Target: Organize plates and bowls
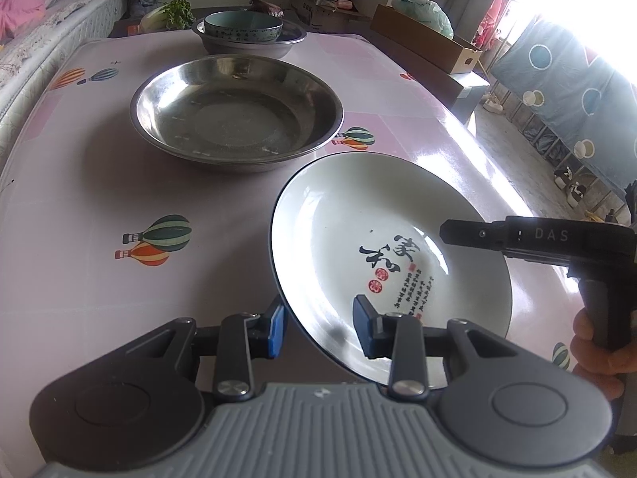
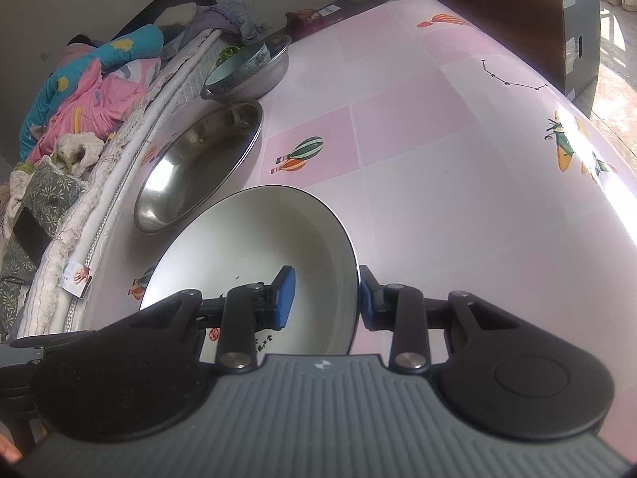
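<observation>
straddled at its rim by the left tongs (image 1: 318, 328) and right tongs (image 2: 324, 298), both clenched on it, the stiff, slippery, breakable white plate (image 1: 382, 247) is held above the desk (image 1: 79, 199), steel basin (image 1: 237, 113) at eleven o'clock.

my left wrist view sits close behind its own fingers, angled down across the pink table (image 1: 79, 298) toward the far wall. my right wrist view looks down from the plate's other side, toward the bed edge. both share the white plate (image 1: 358, 219), the steel basin (image 1: 239, 111) and the far bowl (image 1: 243, 26).
</observation>
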Motion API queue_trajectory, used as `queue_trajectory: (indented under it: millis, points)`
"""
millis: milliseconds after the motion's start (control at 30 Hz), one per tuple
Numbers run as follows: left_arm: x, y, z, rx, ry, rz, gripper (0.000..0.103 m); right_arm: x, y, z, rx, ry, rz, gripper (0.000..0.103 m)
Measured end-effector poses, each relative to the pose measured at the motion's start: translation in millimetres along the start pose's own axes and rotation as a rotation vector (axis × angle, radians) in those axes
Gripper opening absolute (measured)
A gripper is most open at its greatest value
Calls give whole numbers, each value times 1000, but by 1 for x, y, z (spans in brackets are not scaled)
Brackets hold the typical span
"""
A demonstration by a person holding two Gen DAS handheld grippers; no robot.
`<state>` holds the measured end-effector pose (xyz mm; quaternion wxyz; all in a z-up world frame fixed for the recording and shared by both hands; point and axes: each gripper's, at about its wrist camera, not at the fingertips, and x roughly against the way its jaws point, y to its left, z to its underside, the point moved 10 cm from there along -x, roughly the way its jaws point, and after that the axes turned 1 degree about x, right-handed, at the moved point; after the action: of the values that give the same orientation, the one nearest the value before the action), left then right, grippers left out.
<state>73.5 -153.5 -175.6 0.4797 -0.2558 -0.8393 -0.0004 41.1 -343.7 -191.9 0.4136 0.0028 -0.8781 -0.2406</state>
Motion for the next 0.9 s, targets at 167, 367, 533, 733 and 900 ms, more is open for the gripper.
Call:
queue_trajectory:
  millis: [167, 367, 533, 733, 900]
  points:
    - [1, 3, -4, 2, -10, -6, 36, 0, -1, 0, 1, 0, -1, 32]
    - [-2, 6, -11, -30, -22, -40, 35, 3, -2, 2, 17, -10, 20, 31]
    - [-8, 7, -11, -51, -19, -66, 30, 9, -5, 7, 41, -23, 55, 31]
    - [-8, 4, -11, -58, -28, -77, 28, 10, -2, 11, 55, -22, 55, 19]
    - [-7, -1, -6, -64, -14, -45, 28, 11, -7, 9, 52, -34, 69, 19]
